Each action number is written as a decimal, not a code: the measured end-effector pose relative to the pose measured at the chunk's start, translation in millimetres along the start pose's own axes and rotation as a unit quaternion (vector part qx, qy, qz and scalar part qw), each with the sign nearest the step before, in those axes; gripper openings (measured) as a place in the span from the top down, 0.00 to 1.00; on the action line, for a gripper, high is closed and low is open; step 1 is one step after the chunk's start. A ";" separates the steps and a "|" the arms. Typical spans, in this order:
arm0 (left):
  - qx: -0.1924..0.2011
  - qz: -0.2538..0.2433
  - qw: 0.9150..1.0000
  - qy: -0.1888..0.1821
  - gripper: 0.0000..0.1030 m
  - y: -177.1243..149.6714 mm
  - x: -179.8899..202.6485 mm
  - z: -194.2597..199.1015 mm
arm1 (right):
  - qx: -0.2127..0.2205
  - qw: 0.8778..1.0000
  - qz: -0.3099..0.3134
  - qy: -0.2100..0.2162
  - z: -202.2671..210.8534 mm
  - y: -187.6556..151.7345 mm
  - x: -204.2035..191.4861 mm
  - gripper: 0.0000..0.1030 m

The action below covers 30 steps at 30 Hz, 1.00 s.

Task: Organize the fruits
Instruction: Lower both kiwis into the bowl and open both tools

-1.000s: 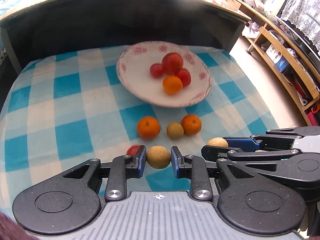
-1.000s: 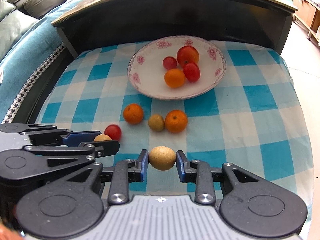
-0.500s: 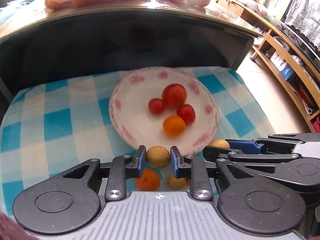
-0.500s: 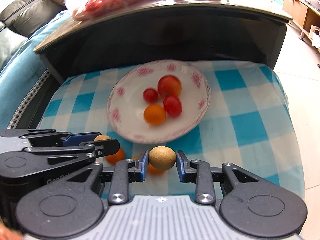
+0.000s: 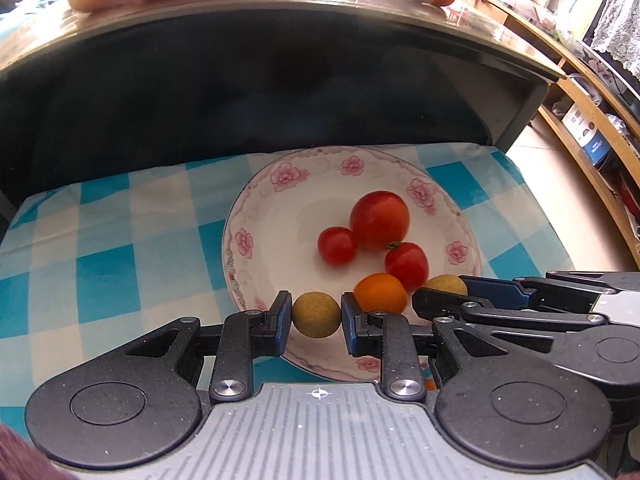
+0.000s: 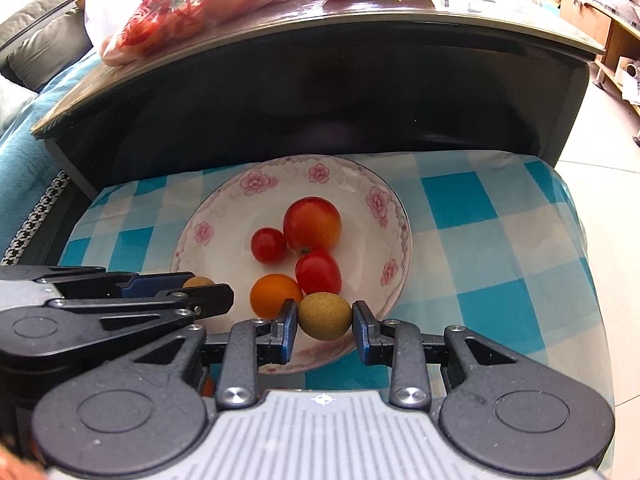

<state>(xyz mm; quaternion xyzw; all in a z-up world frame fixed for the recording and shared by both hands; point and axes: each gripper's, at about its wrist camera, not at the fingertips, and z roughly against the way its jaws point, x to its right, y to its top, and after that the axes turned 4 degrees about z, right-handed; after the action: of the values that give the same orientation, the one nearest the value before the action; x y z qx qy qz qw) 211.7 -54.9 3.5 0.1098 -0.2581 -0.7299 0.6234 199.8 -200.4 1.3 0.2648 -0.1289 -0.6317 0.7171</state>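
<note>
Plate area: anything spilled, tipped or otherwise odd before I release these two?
Nothing stands out. The plate sits flat on the checked cloth, with three tomatoes and an orange fruit resting inside. The left gripper and right gripper each hold a tan fruit squarely over the near rim.

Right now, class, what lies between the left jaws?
A yellow-brown round fruit, gripped by the left gripper over the plate's near rim, shown in the left wrist view.
</note>
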 end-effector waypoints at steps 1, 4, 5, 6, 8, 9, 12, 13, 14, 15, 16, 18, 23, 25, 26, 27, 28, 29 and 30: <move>-0.001 0.001 1.000 0.000 0.68 0.2 -0.8 -1.6 | -0.001 1.000 -0.001 0.001 -2.1 0.7 0.4 0.68; -0.003 0.004 1.000 0.001 0.66 0.4 -2.9 -4.3 | -0.005 1.000 0.002 0.000 -6.5 2.0 -0.9 0.68; -0.003 0.005 1.000 0.001 0.65 0.7 -3.5 -4.3 | -0.005 1.000 0.005 -0.002 -7.6 2.3 -1.9 0.68; -0.002 0.006 1.000 0.002 0.65 1.1 -4.0 -3.9 | -0.006 1.000 0.009 -0.006 -8.1 2.6 -3.2 0.68; 0.000 0.007 1.000 0.003 0.61 1.4 -4.6 -2.1 | -0.005 1.000 0.012 -0.010 -8.2 3.1 -4.6 0.68; 0.002 0.008 1.000 0.003 0.60 1.7 -5.5 -0.5 | -0.004 1.000 0.011 -0.010 -7.8 3.1 -4.5 0.68; 0.007 0.011 1.000 -0.001 0.56 1.5 -8.2 5.7 | 0.002 1.000 0.008 -0.011 -5.7 3.1 -3.8 0.68; 0.009 0.011 1.000 -0.001 0.55 1.0 -8.6 8.0 | 0.004 1.000 0.007 -0.012 -4.4 3.3 -3.9 0.68; 0.010 0.010 1.000 -0.002 0.54 0.3 -8.9 10.4 | 0.008 1.000 0.006 -0.012 -2.9 3.9 -4.2 0.68; 0.011 0.009 1.000 -0.003 0.54 -0.7 -8.9 12.6 | 0.011 1.000 0.005 -0.012 -0.9 4.3 -4.8 0.68; 0.011 0.007 1.000 -0.002 0.53 -1.9 -9.0 14.4 | 0.013 1.000 0.006 -0.012 1.0 4.9 -5.5 0.68; 0.013 0.003 1.000 -0.001 0.52 -4.9 -9.6 18.8 | 0.017 1.000 0.005 -0.011 4.6 5.8 -6.9 0.68; 0.014 0.002 1.000 -0.002 0.51 -12.8 -11.9 30.2 | 0.016 1.000 0.011 -0.010 13.4 -0.8 -13.1 0.68; 0.014 -0.003 1.000 -0.002 0.51 -18.2 -11.2 35.4 | 0.012 1.000 0.014 -0.011 16.4 -6.2 -16.2 0.68; 0.014 -0.006 1.000 -0.003 0.50 -20.9 -10.7 38.6 | 0.010 1.000 0.016 -0.012 18.1 -9.1 -18.2 0.68; 0.014 -0.009 1.000 -0.003 0.50 -23.8 -10.1 41.4 | 0.008 1.000 0.018 -0.012 19.6 -11.7 -19.8 0.68; 0.013 -0.012 1.000 -0.003 0.50 -26.5 -9.8 43.8 | 0.005 1.000 0.020 -0.013 21.5 -14.7 -21.9 0.67; 0.013 -0.016 1.000 -0.002 0.50 -29.5 -9.5 46.3 | 0.003 1.000 0.023 -0.014 23.1 -17.3 -24.4 0.67; 0.012 -0.018 1.000 -0.003 0.50 -32.6 -9.8 48.4 | 0.001 1.000 0.026 -0.014 25.4 -19.7 -26.7 0.67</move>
<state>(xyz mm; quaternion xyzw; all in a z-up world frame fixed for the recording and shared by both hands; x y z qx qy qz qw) 162.5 -30.9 25.9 0.1198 -0.2662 -0.7382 0.6082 165.6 -181.1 15.6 0.2533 -0.1463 -0.6164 0.7311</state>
